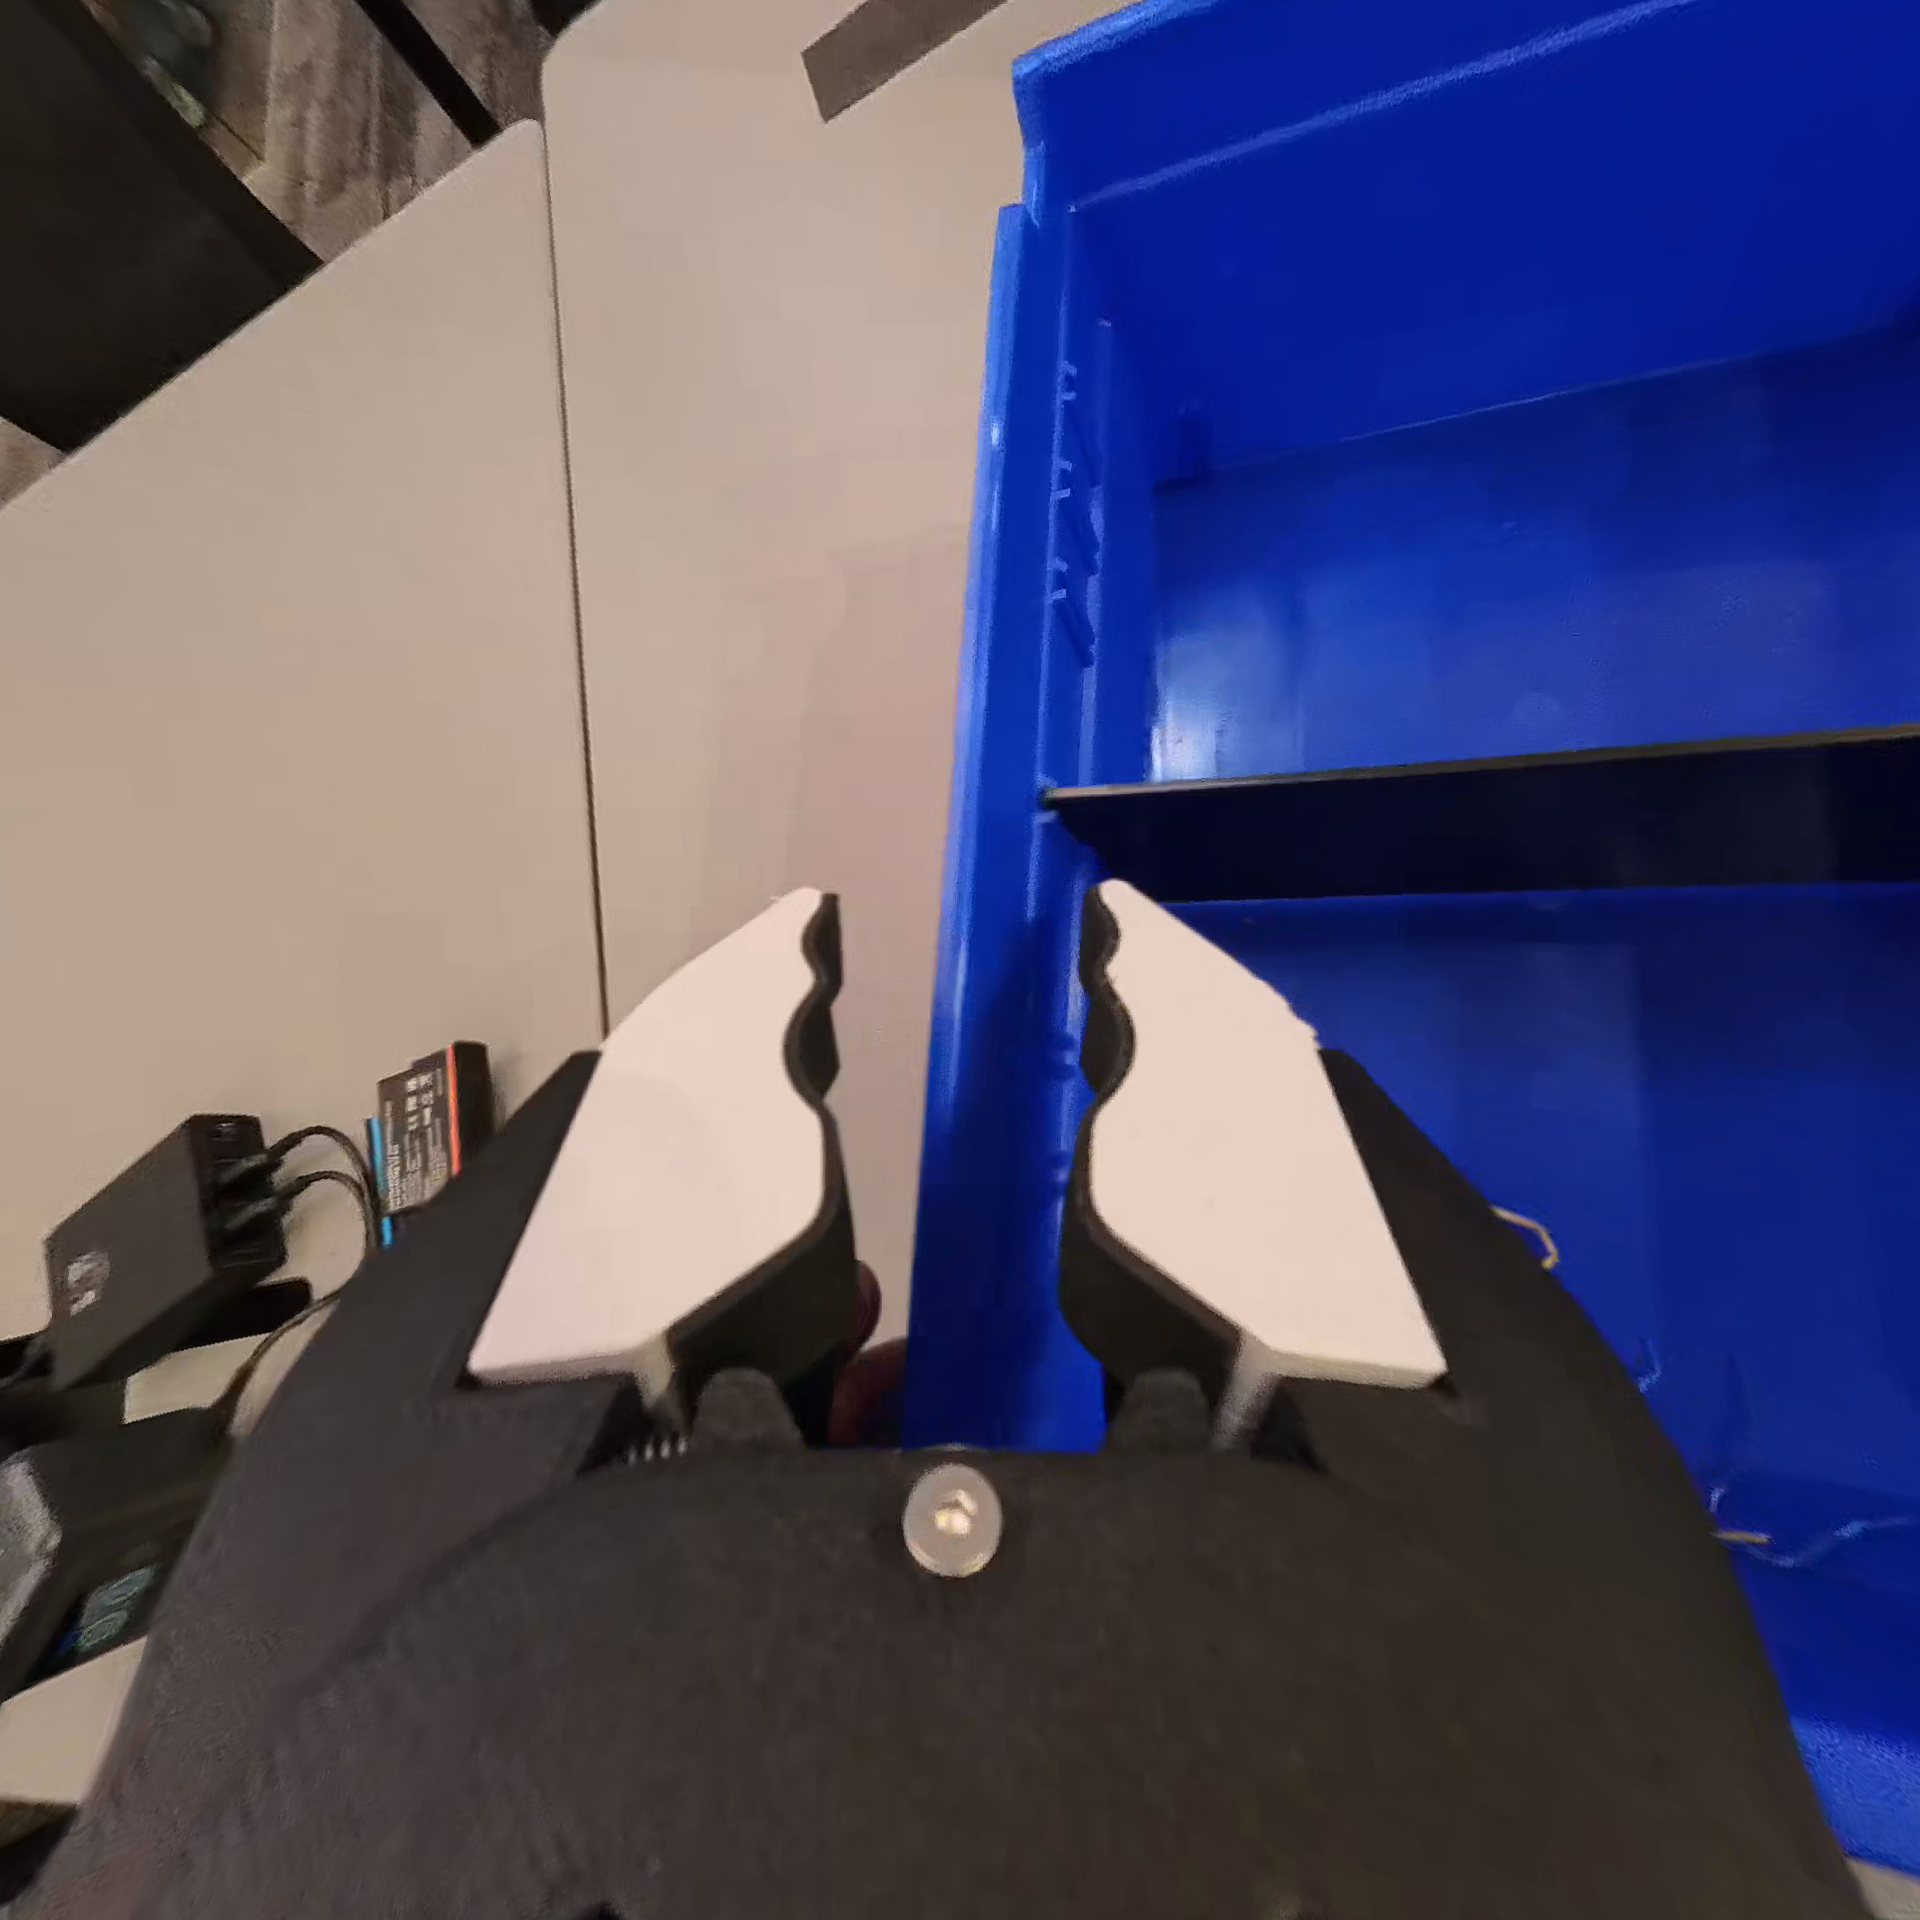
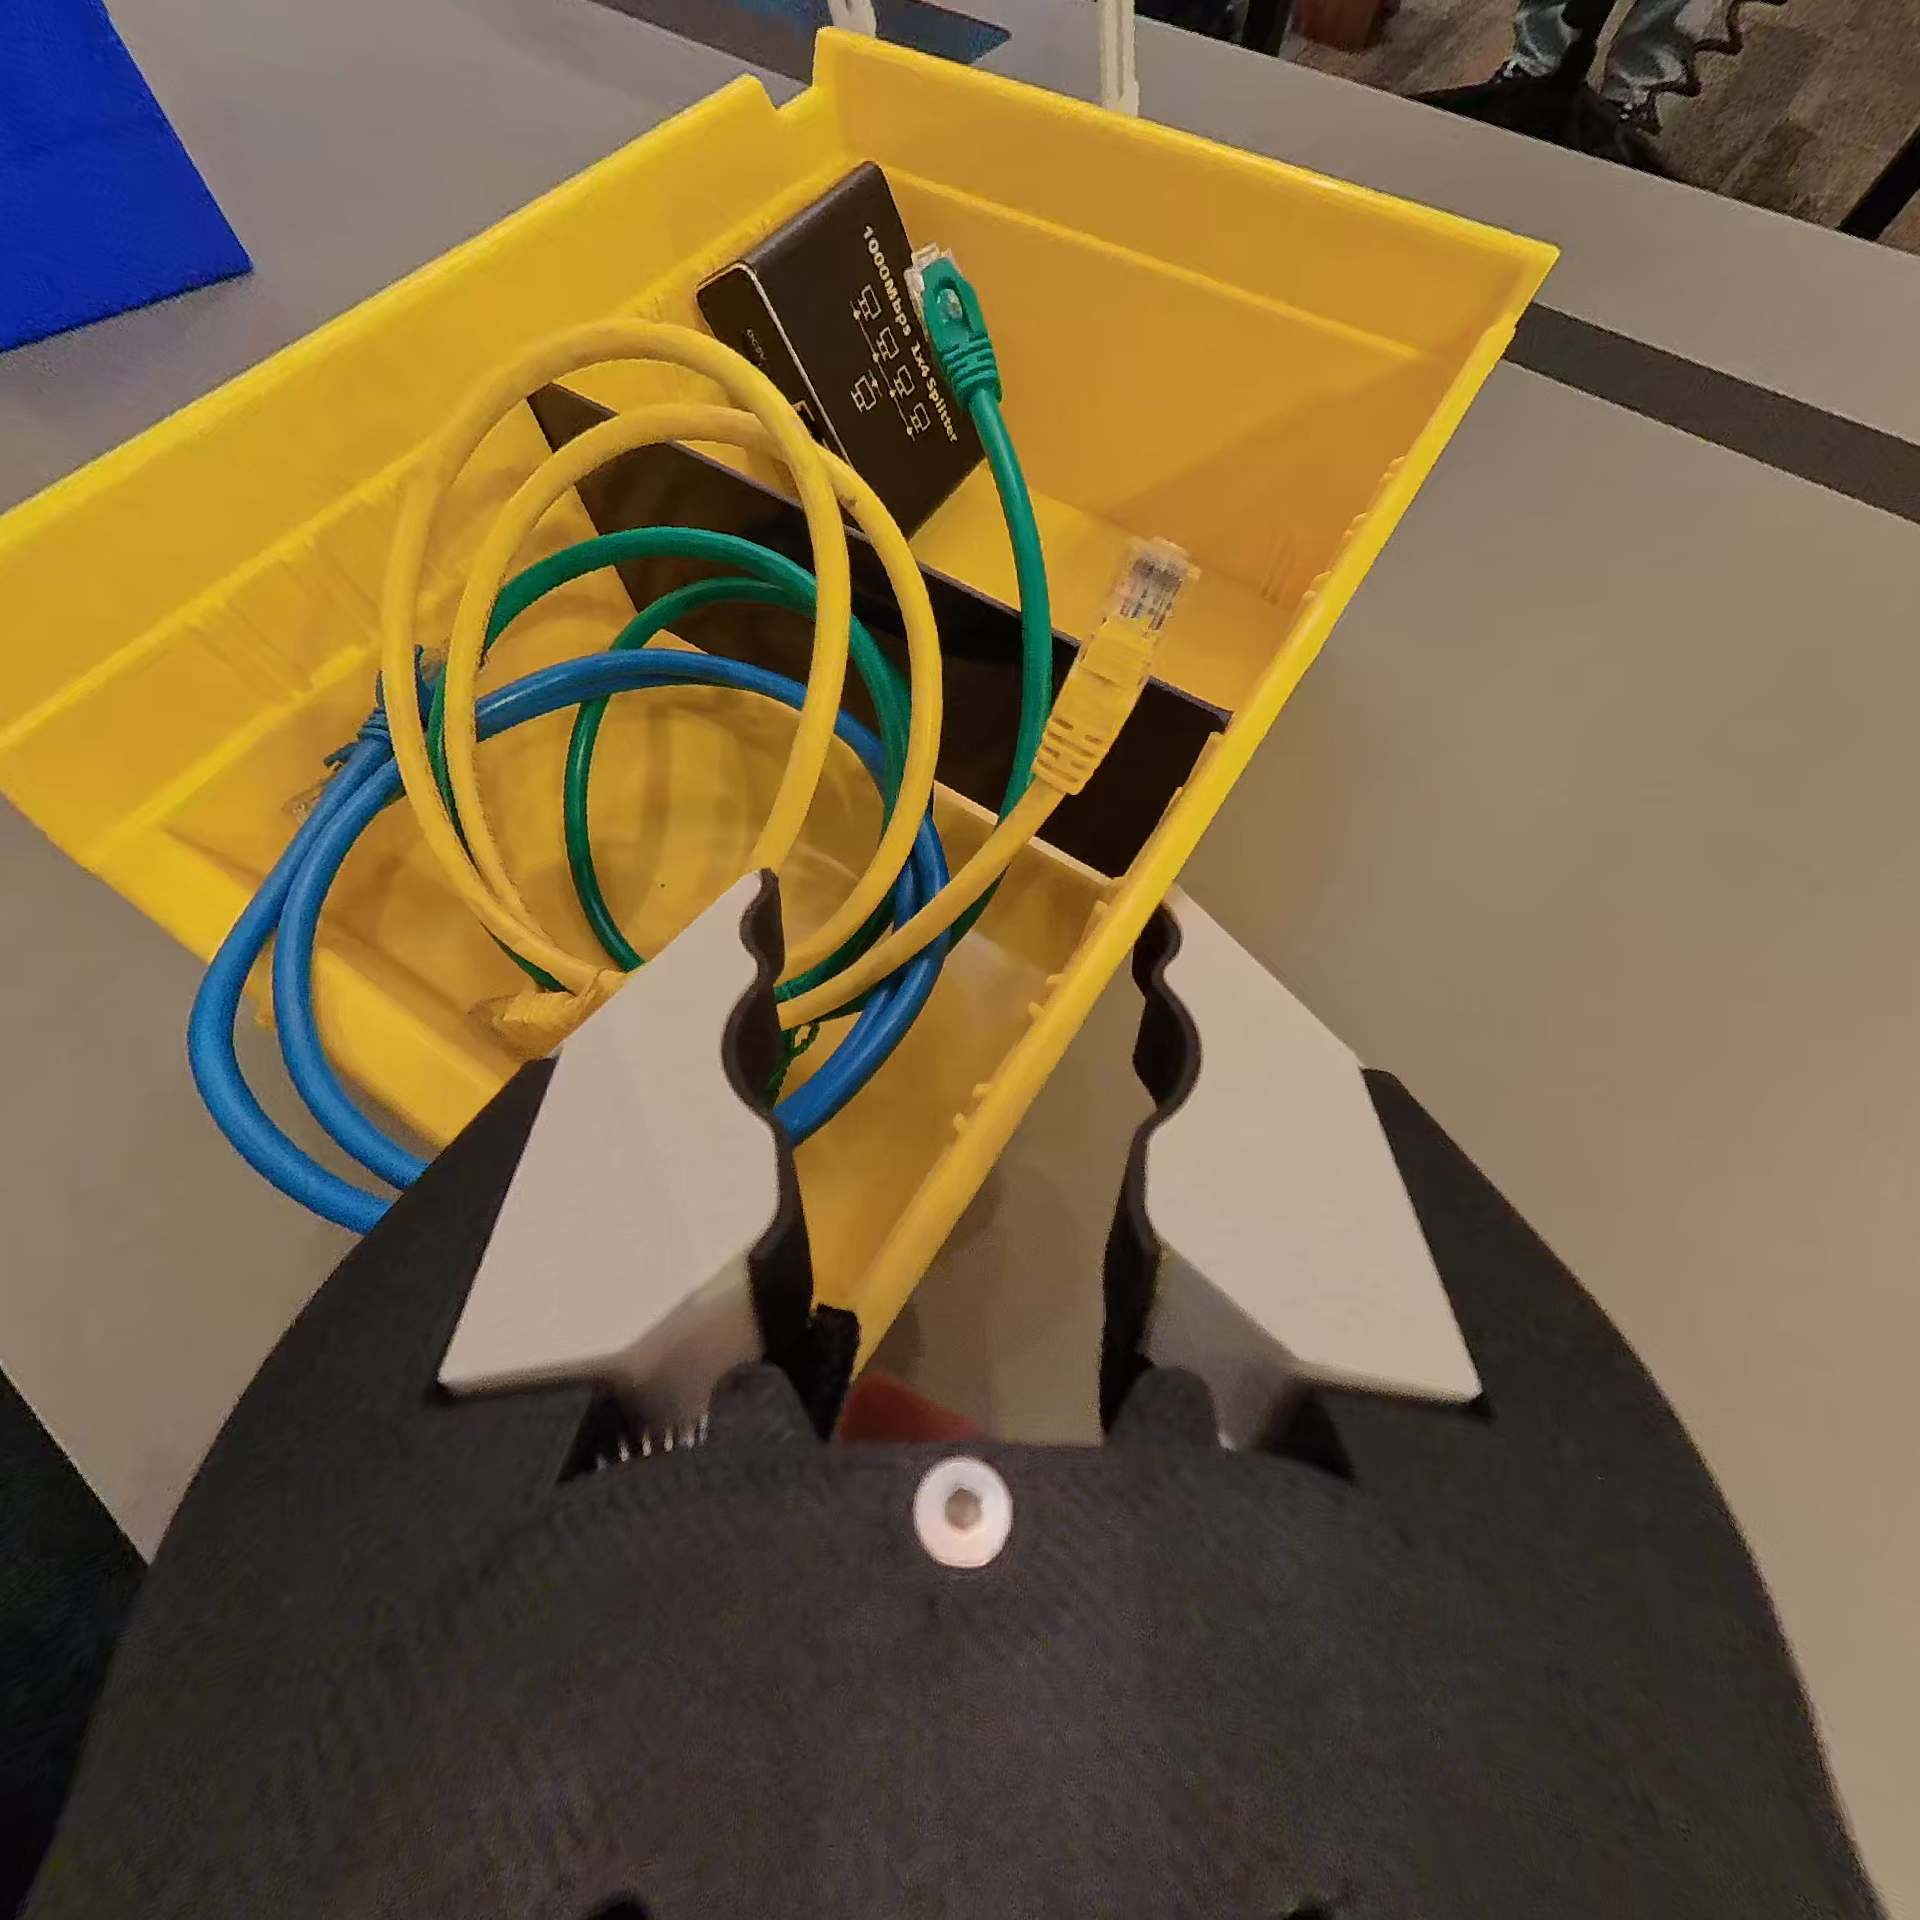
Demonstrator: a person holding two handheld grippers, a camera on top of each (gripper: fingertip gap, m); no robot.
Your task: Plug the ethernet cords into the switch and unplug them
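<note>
- Left gripper (image 1: 961, 914): jaws apart, nothing held, straddling the near side wall of the blue bin (image 1: 1538, 582).
- Blue bin looks bare apart from a black divider (image 1: 1486, 810) across it; it sits on the grey table (image 1: 312, 675).
- Black charger block (image 1: 156, 1236) with cables plugged in at the table's left edge, small dark box (image 1: 431, 1127) just beside it.
- Right gripper (image 2: 956, 914): jaws spread wide, gripping nothing, over the near corner of the yellow bin (image 2: 1195, 343).
- Switch (image 2: 852, 343): black box tilted against the yellow bin's far compartment wall, no cord plugged in that I can see.
- Green cord (image 2: 1023, 540): plug end resting on the switch.
- Yellow cord (image 2: 665, 582): coiled, one plug raised over the bin's black divider.
- Blue cord (image 2: 270, 987): looped, spilling over the bin's near-left wall onto the table.
</note>
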